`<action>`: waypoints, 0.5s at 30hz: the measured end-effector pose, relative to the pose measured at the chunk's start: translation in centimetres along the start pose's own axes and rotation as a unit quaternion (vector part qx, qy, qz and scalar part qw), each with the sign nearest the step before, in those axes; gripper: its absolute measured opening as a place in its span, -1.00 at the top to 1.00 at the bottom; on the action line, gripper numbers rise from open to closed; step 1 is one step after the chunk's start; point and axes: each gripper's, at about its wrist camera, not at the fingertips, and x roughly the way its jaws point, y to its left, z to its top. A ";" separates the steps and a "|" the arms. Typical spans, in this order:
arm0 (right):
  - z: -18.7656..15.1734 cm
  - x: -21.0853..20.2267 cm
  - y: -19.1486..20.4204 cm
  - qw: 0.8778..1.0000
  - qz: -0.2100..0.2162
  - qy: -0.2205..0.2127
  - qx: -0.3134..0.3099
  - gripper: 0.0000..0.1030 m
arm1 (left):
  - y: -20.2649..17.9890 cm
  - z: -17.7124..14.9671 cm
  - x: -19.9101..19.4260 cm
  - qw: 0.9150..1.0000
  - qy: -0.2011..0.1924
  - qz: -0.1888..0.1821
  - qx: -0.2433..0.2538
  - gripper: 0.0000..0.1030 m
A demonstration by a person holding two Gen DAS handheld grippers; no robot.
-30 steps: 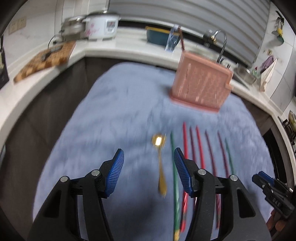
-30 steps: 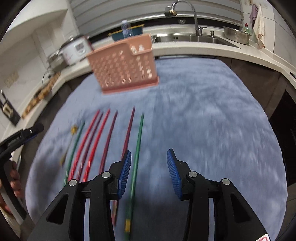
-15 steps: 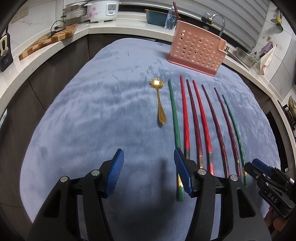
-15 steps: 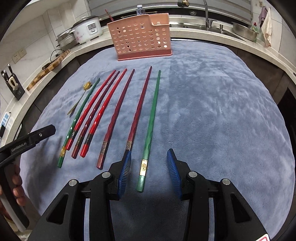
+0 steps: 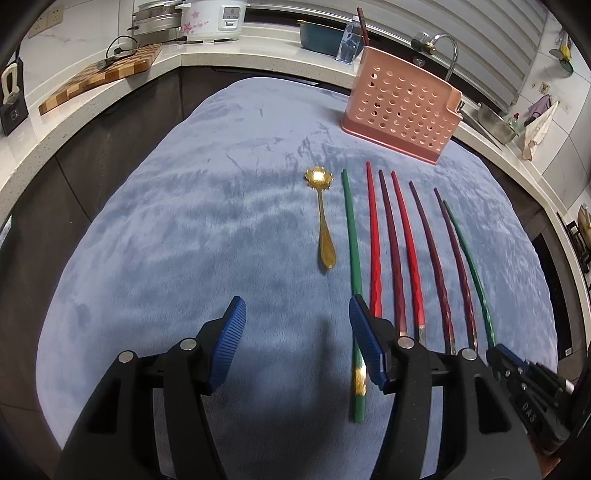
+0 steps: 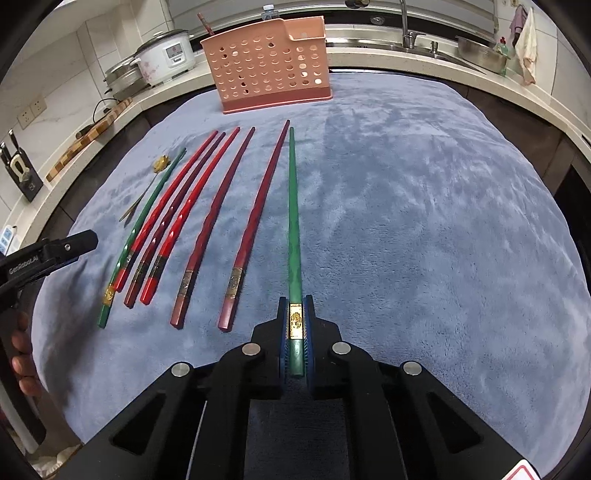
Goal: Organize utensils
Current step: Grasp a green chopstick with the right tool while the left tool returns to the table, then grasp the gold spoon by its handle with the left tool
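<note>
The right gripper [image 6: 295, 328], open half a second ago, is now closed on the green chopstick [image 6: 293, 206] at its thick end near the cloth's [image 6: 424, 221] front edge, ready to carry to the pink holder [image 6: 269, 62] at the far edge. The left gripper [image 5: 297, 343] waits open.

A pale stone counter [image 5: 110, 92] wraps around the blue-grey plush cloth [image 5: 184, 229], with dark cabinet fronts below. On the counter's left run lies a striped wooden cutting board [image 5: 99, 72]; beyond it stands a white rice cooker [image 5: 212, 18]. A chrome faucet [image 5: 441, 48] rises at the counter's far right, before ribbed grey shutters [image 5: 480, 37].
</note>
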 end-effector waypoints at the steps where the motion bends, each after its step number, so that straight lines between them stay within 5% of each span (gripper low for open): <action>1: 0.0 0.0 -0.1 1.000 0.001 -0.001 0.002 0.87 | 0.0 0.3 0.3 1.000 0.001 -0.001 0.000 -0.07; 10: 0.4 0.2 -0.4 1.000 0.014 0.004 0.018 0.87 | -0.5 2.6 3.6 1.000 0.006 -0.006 0.000 -0.04; 15: 0.6 0.3 -0.5 1.000 0.016 0.006 0.020 0.87 | -0.8 3.2 4.9 1.000 0.008 -0.005 0.007 0.21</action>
